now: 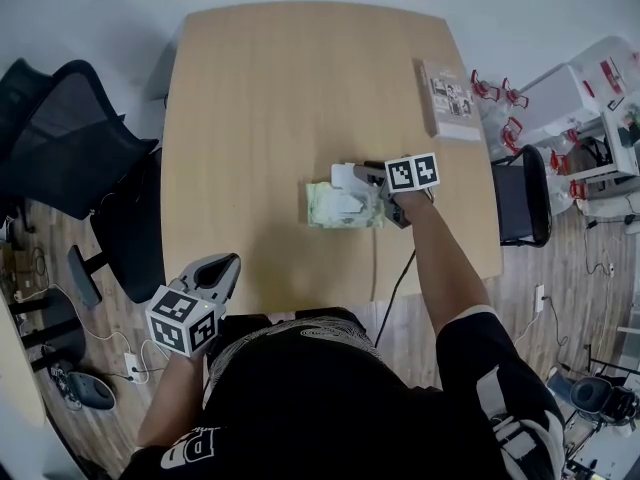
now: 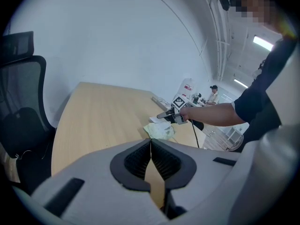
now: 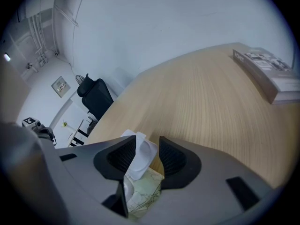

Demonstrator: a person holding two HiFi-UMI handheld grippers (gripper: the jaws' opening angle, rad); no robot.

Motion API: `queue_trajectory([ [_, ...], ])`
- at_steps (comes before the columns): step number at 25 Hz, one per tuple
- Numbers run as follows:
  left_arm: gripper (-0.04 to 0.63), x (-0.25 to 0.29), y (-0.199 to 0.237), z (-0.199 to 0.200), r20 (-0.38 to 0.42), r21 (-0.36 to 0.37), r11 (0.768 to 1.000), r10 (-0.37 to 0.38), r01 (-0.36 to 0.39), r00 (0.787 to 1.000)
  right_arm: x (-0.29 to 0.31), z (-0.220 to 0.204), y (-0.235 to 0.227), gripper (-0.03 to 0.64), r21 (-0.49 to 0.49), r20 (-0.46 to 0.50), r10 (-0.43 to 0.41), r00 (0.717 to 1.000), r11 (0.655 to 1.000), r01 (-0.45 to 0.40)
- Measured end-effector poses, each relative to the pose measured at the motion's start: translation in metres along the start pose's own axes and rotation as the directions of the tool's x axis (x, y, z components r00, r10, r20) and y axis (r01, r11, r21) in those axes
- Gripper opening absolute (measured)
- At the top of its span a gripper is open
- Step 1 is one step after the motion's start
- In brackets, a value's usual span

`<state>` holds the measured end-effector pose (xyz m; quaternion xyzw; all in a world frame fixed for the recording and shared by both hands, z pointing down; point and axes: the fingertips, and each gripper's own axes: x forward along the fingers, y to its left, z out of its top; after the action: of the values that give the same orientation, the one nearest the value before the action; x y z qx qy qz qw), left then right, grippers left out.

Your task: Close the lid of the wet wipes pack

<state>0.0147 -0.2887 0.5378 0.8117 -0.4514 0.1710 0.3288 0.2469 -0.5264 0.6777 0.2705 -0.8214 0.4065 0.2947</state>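
A pale green wet wipes pack (image 1: 340,208) lies near the middle of a light wooden counter (image 1: 270,98), its white lid (image 3: 138,157) flipped up. The right tongs (image 1: 362,176) reach down at the pack with jaws spread apart, the raised lid standing between them unclamped. The left tongs (image 2: 151,159) hover by the counter's near edge, well apart from the pack, closed together on nothing.

Office-like workroom, pale wooden meeting table (image 1: 260,118), black mesh swivel chairs (image 1: 70,138), cables (image 1: 110,343) on wood-look floor, white shelving (image 1: 590,98)
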Motion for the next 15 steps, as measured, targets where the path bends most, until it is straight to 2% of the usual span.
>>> queue_trajectory([
  [7,0.020,-0.002,-0.001,0.007,0.015,0.023,0.999,-0.040,0.039,0.999,-0.024,0.015,0.018,0.124,-0.041,0.073,-0.024,0.997,0.999,0.027],
  [10,0.020,-0.001,-0.003,0.005,0.007,0.039,0.997,-0.062,0.062,0.998,-0.034,0.016,0.027,0.106,-0.119,0.077,-0.047,0.996,0.991,0.056],
  [12,0.020,-0.002,-0.003,0.005,0.005,0.046,0.996,-0.074,0.073,0.997,-0.039,0.013,0.033,0.100,-0.239,0.054,-0.092,0.994,0.966,0.102],
  [15,0.020,-0.004,-0.005,0.006,0.008,0.057,0.994,-0.089,0.088,0.996,-0.044,0.007,0.043,0.091,-0.444,0.021,-0.189,0.982,0.878,0.179],
])
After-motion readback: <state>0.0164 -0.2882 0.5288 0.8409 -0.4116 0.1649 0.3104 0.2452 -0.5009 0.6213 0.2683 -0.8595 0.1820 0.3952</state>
